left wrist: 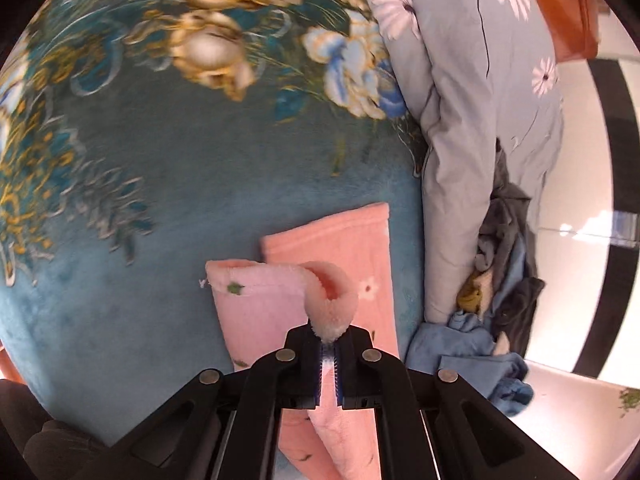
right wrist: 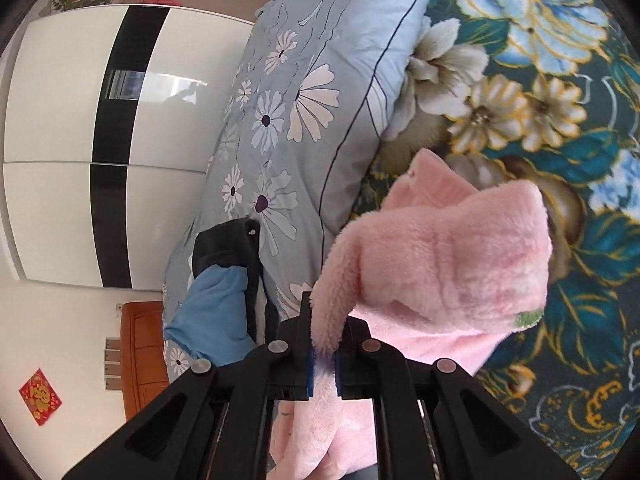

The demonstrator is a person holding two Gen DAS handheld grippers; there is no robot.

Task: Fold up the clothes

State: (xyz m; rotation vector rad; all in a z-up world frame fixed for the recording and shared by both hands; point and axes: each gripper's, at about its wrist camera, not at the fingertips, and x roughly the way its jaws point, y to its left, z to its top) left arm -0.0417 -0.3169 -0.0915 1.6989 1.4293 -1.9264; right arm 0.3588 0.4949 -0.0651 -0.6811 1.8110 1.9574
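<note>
A pink fleece garment (left wrist: 256, 312) with small flower prints lies on the teal floral bedspread (left wrist: 200, 160). My left gripper (left wrist: 330, 340) is shut on a curled edge of it, the fabric bulging out past the fingertips. In the right wrist view, my right gripper (right wrist: 325, 350) is shut on another edge of the same pink garment (right wrist: 448, 256), which is lifted and bunched just in front of the fingers. The rest of the garment hangs below the grippers, out of sight.
A light blue quilt with white flowers (left wrist: 480, 100) (right wrist: 288, 120) lies along the bed's side. A heap of blue and dark grey clothes (left wrist: 496, 280) (right wrist: 224, 288) sits beside it. A white and black wardrobe (right wrist: 80, 120) and an orange wooden cabinet (right wrist: 142, 356) stand beyond.
</note>
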